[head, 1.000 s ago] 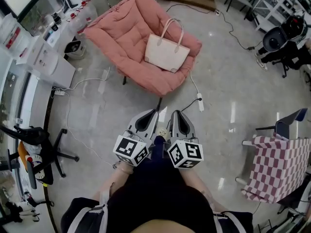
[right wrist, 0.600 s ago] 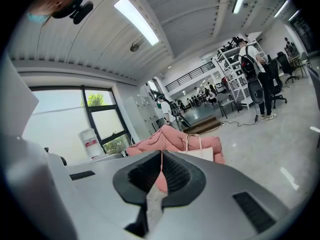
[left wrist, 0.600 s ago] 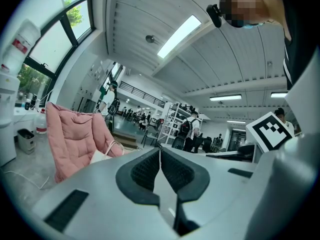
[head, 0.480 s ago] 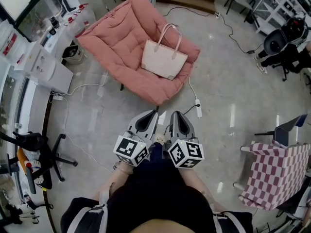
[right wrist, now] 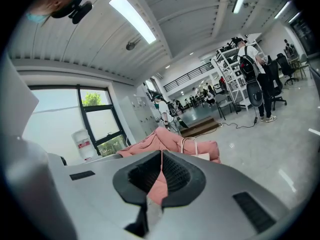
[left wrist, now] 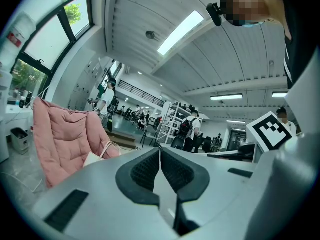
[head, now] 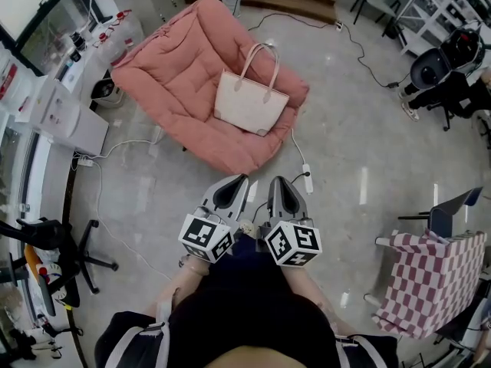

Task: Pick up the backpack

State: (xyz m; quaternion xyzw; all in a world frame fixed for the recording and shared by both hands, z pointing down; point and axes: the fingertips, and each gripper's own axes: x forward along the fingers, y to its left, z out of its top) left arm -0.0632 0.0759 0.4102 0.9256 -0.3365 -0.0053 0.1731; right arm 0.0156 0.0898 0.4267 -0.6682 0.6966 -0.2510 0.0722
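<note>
The bag is a cream tote (head: 247, 98) with two long handles, not a rucksack, and it leans upright on a pink cushioned lounge chair (head: 173, 64). My left gripper (head: 236, 181) and right gripper (head: 276, 181) are held side by side in front of me, short of the chair and pointing at it. Both are shut with nothing between the pads. The left gripper view has its closed jaws (left wrist: 160, 151) with the tote (left wrist: 97, 156) to their left. In the right gripper view the tote (right wrist: 200, 155) and chair show just beyond the closed jaws (right wrist: 161, 154).
A white power strip (head: 308, 179) with its cable lies on the shiny floor between me and the chair. White cabinets (head: 61, 113) and an office chair (head: 73, 251) stand at the left, a checkered seat (head: 430, 278) at the right. People stand far off in the hall.
The chair and tote have drifted down and left in the head view and look closer. Both grippers keep their place in front of me, still shut.
</note>
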